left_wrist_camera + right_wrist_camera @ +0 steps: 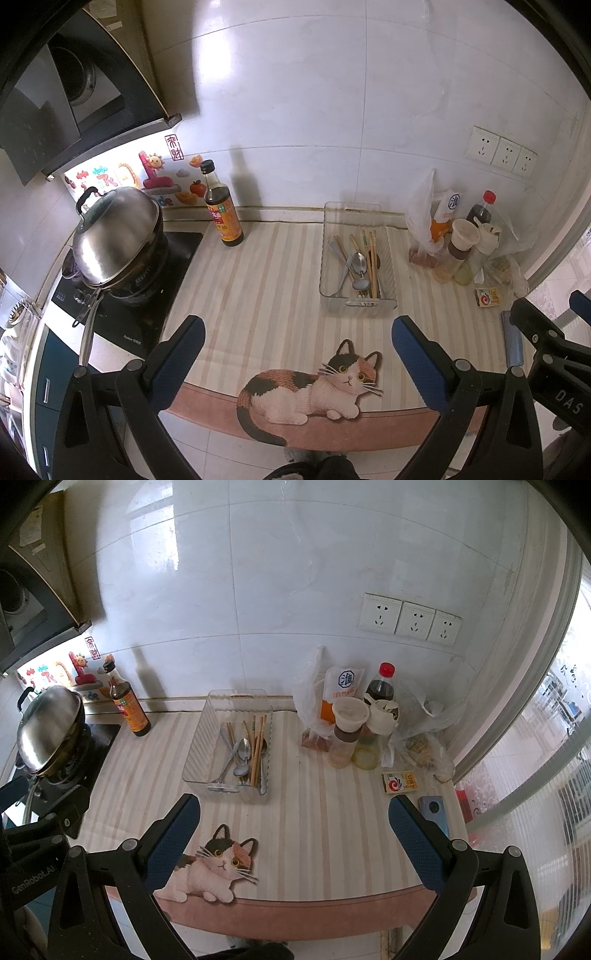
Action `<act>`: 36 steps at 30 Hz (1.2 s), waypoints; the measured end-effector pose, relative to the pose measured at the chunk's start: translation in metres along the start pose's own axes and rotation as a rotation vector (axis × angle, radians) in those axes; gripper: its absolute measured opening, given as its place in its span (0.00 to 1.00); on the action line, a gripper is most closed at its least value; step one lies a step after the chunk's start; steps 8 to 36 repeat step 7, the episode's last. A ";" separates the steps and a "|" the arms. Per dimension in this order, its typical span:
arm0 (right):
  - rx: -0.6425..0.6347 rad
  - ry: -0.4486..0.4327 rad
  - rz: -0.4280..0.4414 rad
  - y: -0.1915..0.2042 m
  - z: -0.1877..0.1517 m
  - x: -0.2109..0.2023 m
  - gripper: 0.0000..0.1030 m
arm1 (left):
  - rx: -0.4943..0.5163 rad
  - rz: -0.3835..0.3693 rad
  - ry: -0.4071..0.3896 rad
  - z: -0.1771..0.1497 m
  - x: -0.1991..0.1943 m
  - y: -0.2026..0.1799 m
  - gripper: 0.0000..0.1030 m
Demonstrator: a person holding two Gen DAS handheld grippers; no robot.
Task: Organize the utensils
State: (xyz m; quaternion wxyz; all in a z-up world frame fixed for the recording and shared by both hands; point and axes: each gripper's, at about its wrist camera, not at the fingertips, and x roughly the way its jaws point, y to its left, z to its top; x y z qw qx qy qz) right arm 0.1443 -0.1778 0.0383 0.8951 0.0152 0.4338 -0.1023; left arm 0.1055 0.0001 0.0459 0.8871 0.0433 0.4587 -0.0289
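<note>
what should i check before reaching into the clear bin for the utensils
1. Left gripper open and empty: ok.
2. Right gripper open and empty: ok.
3. Clear bin flat on the striped mat, top uncovered: ok.
4. Spoons and chopsticks sorted apart: not ok, they lie mixed and overlapping.
5. Approach path over the mat free of objects: ok.
6. Soy sauce bottle and jars well apart from the bin: ok.

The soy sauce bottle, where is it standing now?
In both views the soy sauce bottle stands upright at the back of the counter, against the wall, between the stove with its steel pot on the left and the clear utensil tray on the right.
</note>
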 end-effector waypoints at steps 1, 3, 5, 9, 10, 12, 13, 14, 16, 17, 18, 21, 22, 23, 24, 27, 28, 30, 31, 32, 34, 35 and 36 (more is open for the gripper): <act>-0.001 0.001 0.001 0.000 0.000 0.000 1.00 | 0.001 0.000 0.000 0.000 0.000 0.000 1.00; 0.000 0.003 0.002 0.000 0.000 0.000 1.00 | 0.000 -0.002 0.000 0.000 0.000 0.000 1.00; -0.002 0.001 0.001 0.000 0.000 0.000 1.00 | 0.003 -0.008 0.002 -0.001 -0.001 0.001 1.00; -0.002 0.001 0.002 0.000 0.000 0.000 1.00 | 0.007 -0.009 0.002 -0.001 -0.003 0.000 1.00; -0.002 0.001 0.002 0.000 0.000 0.000 1.00 | 0.007 -0.009 0.002 -0.001 -0.003 0.000 1.00; -0.002 0.001 0.002 0.000 0.000 0.000 1.00 | 0.007 -0.009 0.002 -0.001 -0.003 0.000 1.00; -0.002 0.001 0.002 0.000 0.000 0.000 1.00 | 0.007 -0.009 0.002 -0.001 -0.003 0.000 1.00; -0.002 0.001 0.002 0.000 0.000 0.000 1.00 | 0.007 -0.009 0.002 -0.001 -0.003 0.000 1.00; -0.002 0.001 0.002 0.000 0.000 0.000 1.00 | 0.007 -0.009 0.002 -0.001 -0.003 0.000 1.00; -0.002 0.001 0.002 0.000 0.000 0.000 1.00 | 0.007 -0.009 0.002 -0.001 -0.003 0.000 1.00; -0.002 0.001 0.002 0.000 0.000 0.000 1.00 | 0.007 -0.009 0.002 -0.001 -0.003 0.000 1.00; -0.002 0.001 0.002 0.000 0.000 0.000 1.00 | 0.007 -0.009 0.002 -0.001 -0.003 0.000 1.00; -0.002 0.001 0.002 0.000 0.000 0.000 1.00 | 0.007 -0.009 0.002 -0.001 -0.003 0.000 1.00; -0.002 0.001 0.002 0.000 0.000 0.000 1.00 | 0.007 -0.009 0.002 -0.001 -0.003 0.000 1.00; -0.002 0.001 0.002 0.000 0.000 0.000 1.00 | 0.007 -0.009 0.002 -0.001 -0.003 0.000 1.00; -0.002 0.001 0.002 0.000 0.000 0.000 1.00 | 0.007 -0.009 0.002 -0.001 -0.003 0.000 1.00; -0.002 0.001 0.002 0.000 0.000 0.000 1.00 | 0.007 -0.009 0.002 -0.001 -0.003 0.000 1.00; -0.002 0.001 0.002 0.000 0.000 0.000 1.00 | 0.007 -0.009 0.002 -0.001 -0.003 0.000 1.00; -0.002 0.001 0.002 0.000 0.000 0.000 1.00 | 0.007 -0.009 0.002 -0.001 -0.003 0.000 1.00; -0.002 0.001 0.002 0.000 0.000 0.000 1.00 | 0.007 -0.009 0.002 -0.001 -0.003 0.000 1.00; -0.002 0.001 0.002 0.000 0.000 0.000 1.00 | 0.007 -0.009 0.002 -0.001 -0.003 0.000 1.00; -0.002 0.001 0.002 0.000 0.000 0.000 1.00 | 0.007 -0.009 0.002 -0.001 -0.003 0.000 1.00; -0.002 0.001 0.002 0.000 0.000 0.000 1.00 | 0.007 -0.009 0.002 -0.001 -0.003 0.000 1.00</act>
